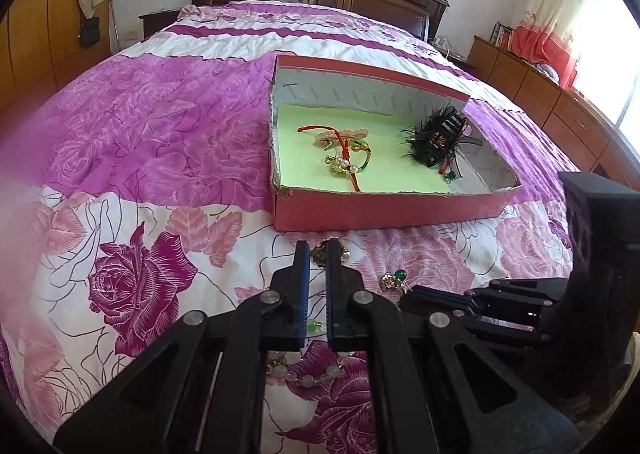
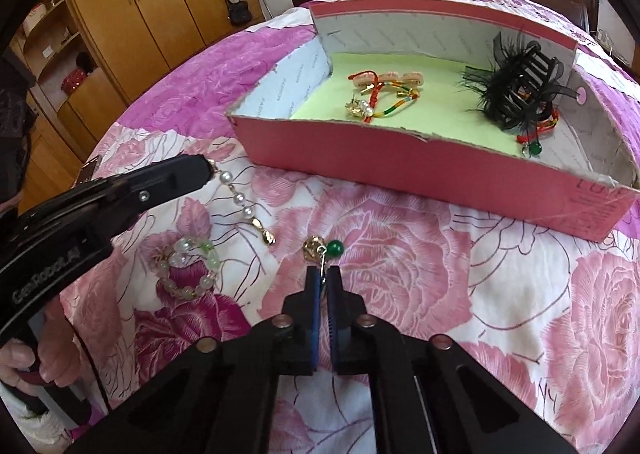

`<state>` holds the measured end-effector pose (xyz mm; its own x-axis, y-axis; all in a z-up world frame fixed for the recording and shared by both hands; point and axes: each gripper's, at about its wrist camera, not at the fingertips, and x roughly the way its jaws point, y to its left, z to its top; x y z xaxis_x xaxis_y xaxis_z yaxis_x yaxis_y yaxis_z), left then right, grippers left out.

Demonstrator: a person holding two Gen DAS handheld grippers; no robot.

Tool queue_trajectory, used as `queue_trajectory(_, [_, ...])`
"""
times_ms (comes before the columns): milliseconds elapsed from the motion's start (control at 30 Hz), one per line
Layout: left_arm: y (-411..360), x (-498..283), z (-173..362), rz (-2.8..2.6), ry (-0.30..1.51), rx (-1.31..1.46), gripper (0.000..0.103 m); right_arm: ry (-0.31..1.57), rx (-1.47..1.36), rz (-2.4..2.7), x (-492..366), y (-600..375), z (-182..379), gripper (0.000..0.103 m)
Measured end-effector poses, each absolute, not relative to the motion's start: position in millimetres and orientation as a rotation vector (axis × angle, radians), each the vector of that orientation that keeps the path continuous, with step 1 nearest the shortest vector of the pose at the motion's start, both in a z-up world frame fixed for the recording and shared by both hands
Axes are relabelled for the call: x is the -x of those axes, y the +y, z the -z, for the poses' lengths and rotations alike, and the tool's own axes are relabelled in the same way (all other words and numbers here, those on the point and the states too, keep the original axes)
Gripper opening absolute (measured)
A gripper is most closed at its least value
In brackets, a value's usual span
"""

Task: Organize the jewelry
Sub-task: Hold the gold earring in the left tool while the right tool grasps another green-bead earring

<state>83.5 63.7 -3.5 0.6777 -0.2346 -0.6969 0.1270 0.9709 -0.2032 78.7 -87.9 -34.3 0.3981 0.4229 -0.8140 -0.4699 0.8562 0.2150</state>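
Note:
My left gripper [image 1: 318, 248] is shut on the top of a pearl drop earring [image 2: 240, 198]; seen from the right wrist view, this gripper [image 2: 208, 165] reaches in from the left, and the pearls trail down onto the bedspread. My right gripper [image 2: 323, 274] is shut on the wire hook of a gold earring with a green bead [image 2: 334, 248], which lies on the bedspread just before the fingertips. In the left wrist view that earring [image 1: 396, 278] lies at the tip of the right gripper [image 1: 414, 290]. A pale green bead bracelet [image 2: 188, 266] lies between the two grippers.
A pink cardboard box [image 2: 400, 162] lined with green paper stands on the bed just beyond both grippers. It holds a black feathered hair claw [image 2: 516, 90], red cord bracelets and a pink clip [image 2: 384, 78]. A person's hand [image 2: 24, 358] holds the left gripper's handle. Wardrobes stand at the left.

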Motion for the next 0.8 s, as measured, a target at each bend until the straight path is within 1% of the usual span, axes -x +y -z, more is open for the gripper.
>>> queue_trajectory(267, [61.4, -80.1, -4.2, 0.205, 0.785, 0.145, 0.000, 0.947, 0.026, -0.576, -63.9, -102.9, 15.2, 0.002])
queue_trajectory(433, [59.3, -79.3, -5.4, 0.204, 0.782, 0.142, 0.000, 0.966, 0.012, -0.575, -68.0, -104.1, 17.8, 0.003])
queue_trajectory(500, [59.3, -78.9, -5.2, 0.205, 0.782, 0.140, 0.000, 0.987, 0.008, -0.563, -73.0, -103.4, 22.4, 0.005])
queue_trajectory(567, [59.8, -79.2, -5.1, 0.207, 0.782, 0.142, 0.000, 1.013, -0.014, -0.565, -78.2, -103.8, 27.2, 0.014])
queue_trajectory(800, [61.3, -81.2, -1.8, 0.209, 0.787, 0.152, 0.000, 1.040, -0.020, -0.577, -82.8, -98.4, 33.0, 0.017])
